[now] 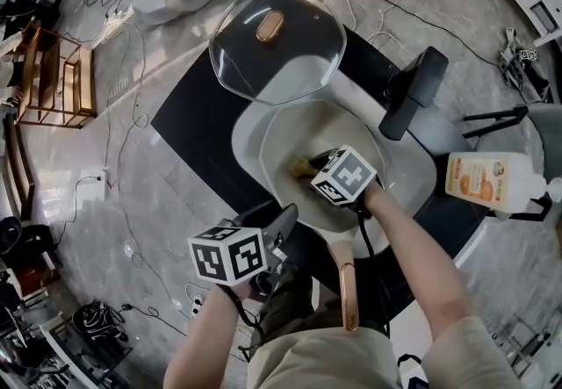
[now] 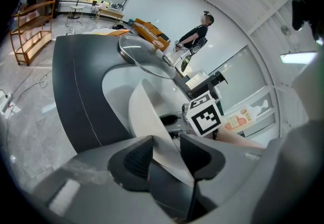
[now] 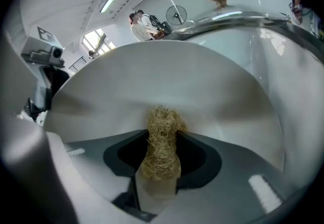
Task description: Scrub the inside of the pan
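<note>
"Fingers on the left gripper [image 2: 169, 161]: what have they got?"

"They're pinched on the near wall of the pan [image 1: 299, 128], one pad inside the rim and one outside. The grip is just left of where the handle [image 1: 349, 291] joins."

"Which way does the pan lie?"

"Its long axis runs from me outward. The handle, with its copper-coloured end, points back at my body, and the round bowl lies beyond it. The pan sits upright on a white base [image 1: 417, 172], and that lies on a black mat [image 1: 198, 124]."

"And the other hand?"

"My right gripper [image 3: 163, 156] reaches down into the bowl, past the near rim. Its fingers are narrow, clamped on a tan, wiry scrubber [image 3: 162, 127]. The scrubber sticks out beyond the tips and meets the pale inside of the pan about mid-bowl."

"What lies past the pan?"

"A glass lid [image 1: 277, 45] with a copper-coloured knob. Its near edge overlaps the far side of the white base, but I cannot tell whether it touches the pan. A bottle [image 1: 483, 181] with an orange label is well to the right of the pan."
</note>
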The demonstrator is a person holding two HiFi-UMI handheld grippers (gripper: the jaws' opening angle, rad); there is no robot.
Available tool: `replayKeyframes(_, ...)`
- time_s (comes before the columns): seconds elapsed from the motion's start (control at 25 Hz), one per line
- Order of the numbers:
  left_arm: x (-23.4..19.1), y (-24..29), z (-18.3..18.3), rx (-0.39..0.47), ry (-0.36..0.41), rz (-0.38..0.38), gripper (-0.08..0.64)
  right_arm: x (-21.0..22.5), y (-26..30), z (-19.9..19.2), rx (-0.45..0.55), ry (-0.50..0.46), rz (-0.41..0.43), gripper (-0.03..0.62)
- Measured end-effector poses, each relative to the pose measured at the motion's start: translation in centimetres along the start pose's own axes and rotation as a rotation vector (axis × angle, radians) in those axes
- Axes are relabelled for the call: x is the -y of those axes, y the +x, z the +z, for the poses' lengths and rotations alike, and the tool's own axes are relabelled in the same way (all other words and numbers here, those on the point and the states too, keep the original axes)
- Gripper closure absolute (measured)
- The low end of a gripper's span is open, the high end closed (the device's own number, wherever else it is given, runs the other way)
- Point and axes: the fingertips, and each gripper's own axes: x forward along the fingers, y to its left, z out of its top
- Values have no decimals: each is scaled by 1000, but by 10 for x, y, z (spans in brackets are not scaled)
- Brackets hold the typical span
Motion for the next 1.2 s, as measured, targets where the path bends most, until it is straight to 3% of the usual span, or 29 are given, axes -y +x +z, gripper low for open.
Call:
replayKeyframes(0.16, 1, 0, 1, 6, 2, -4, 380, 41, 2, 5, 3, 24, -162, 414)
replayKeyframes(0.32, 1, 1, 0, 5, 7, 1, 380, 68, -3, -26, -120, -33, -274, 416)
replayKeyframes(0.52, -1, 1, 0, 10, -3, -1, 380, 62, -24, -75, -285, -54, -257, 420)
replayKeyframes(0.68, 0, 2, -1, -1, 4, 2, 380, 30, -36, -96, -416, -65, -173, 422)
replayKeyframes(0.76, 0, 3, -2, -6, 16, 6, 380, 5, -42, -100, -447, -35, -84, 423)
replayKeyframes(0.84, 2, 2, 0, -5, 30, 6, 380, -21, -46, -91, -405, 12, 15, 423)
replayKeyframes(0.96, 4, 1, -2, -8, 19, -6, 380, -48, -58, -68, -263, 66, 79, 423)
replayKeyframes(1.08, 7, -8, -2, -4, 36, -11, 380, -68, -76, -48, -123, 79, 78, 423)
replayKeyframes(1.2, 12, -23, 5, 22, 47, -25, 380, -78, -100, -32, -9, 78, 16, 425)
